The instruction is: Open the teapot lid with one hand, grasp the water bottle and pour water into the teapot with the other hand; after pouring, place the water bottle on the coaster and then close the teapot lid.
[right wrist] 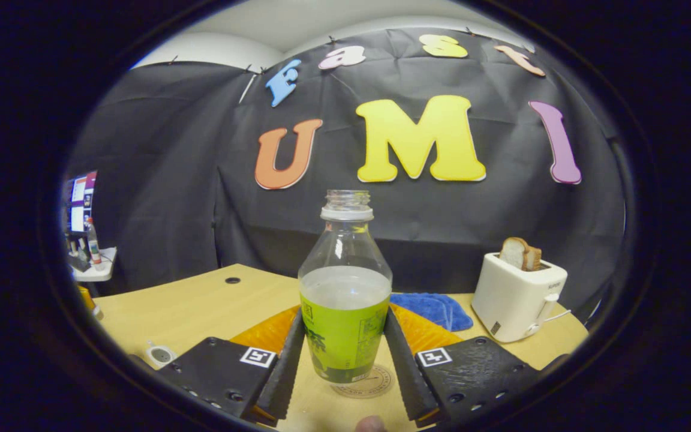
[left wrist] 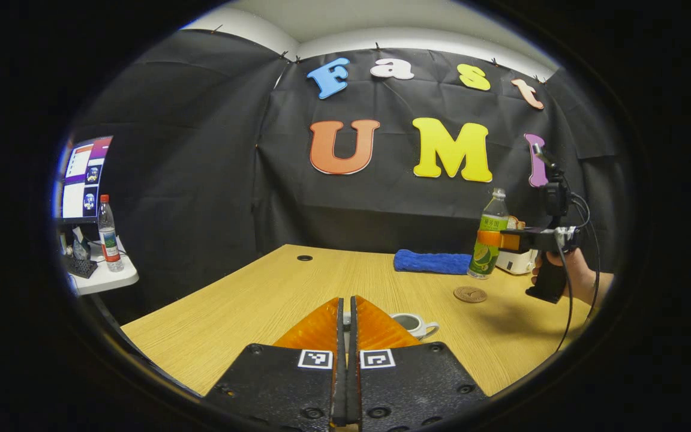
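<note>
A clear water bottle [right wrist: 345,300] with a green label, uncapped and about half full, stands upright between the fingers of my right gripper [right wrist: 344,316], which is shut on its label. A round brown coaster [right wrist: 375,382] lies just under and in front of the bottle's base. In the left gripper view the bottle [left wrist: 489,237] and the right gripper [left wrist: 492,240] sit at the far right, with the coaster [left wrist: 470,294] just in front. The white teapot [left wrist: 415,324] stands open beside my left gripper [left wrist: 346,301], whose fingers are pressed together; a small white piece, apparently the lid, shows at their tips.
A white toaster [right wrist: 519,297] holding a bread slice stands at the back right, with a blue cloth [right wrist: 435,309] beside it. A hand [left wrist: 567,270] holds the right gripper. A side table [left wrist: 102,279] with a monitor and another bottle stands off to the left.
</note>
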Demonstrator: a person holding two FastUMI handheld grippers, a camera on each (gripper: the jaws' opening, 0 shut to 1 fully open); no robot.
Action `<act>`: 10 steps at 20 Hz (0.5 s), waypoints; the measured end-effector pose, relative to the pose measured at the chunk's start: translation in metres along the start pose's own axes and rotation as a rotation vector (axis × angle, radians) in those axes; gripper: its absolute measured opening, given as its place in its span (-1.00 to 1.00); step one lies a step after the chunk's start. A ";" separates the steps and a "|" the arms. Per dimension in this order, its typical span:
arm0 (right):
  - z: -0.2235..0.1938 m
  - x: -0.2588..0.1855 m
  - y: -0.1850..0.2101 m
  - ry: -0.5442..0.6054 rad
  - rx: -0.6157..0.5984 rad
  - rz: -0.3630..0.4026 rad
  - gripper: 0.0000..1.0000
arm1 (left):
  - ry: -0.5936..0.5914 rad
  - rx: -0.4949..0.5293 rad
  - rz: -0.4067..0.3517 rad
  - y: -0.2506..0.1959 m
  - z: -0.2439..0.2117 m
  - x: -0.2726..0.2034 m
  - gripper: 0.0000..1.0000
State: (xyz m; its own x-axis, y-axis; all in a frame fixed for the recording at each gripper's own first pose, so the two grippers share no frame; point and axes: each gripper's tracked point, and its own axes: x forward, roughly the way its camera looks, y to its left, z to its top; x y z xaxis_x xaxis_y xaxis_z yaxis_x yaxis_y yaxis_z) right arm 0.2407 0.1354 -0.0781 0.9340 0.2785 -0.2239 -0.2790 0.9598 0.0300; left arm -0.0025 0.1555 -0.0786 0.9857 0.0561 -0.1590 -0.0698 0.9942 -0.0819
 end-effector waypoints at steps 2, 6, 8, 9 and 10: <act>-0.014 0.014 -0.006 0.025 -0.004 -0.014 0.41 | -0.001 0.004 0.003 0.002 0.000 0.000 -0.94; -0.043 0.035 -0.018 0.086 -0.021 -0.046 0.41 | 0.002 0.006 0.000 0.000 -0.001 0.000 -0.94; -0.051 0.037 -0.018 0.102 -0.026 -0.049 0.42 | 0.007 0.006 0.001 0.000 -0.003 0.001 -0.94; -0.051 0.037 -0.017 0.101 -0.027 -0.050 0.41 | 0.008 0.004 0.001 0.000 -0.003 0.001 -0.94; -0.048 0.038 -0.017 0.095 -0.033 -0.053 0.42 | 0.009 0.004 0.001 0.000 -0.004 0.002 -0.95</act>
State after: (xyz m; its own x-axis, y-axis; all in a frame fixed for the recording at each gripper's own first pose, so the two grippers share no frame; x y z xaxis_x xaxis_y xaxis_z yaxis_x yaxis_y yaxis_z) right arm 0.2707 0.1277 -0.1342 0.9226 0.2216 -0.3158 -0.2386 0.9710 -0.0158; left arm -0.0013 0.1557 -0.0826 0.9841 0.0565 -0.1681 -0.0704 0.9945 -0.0781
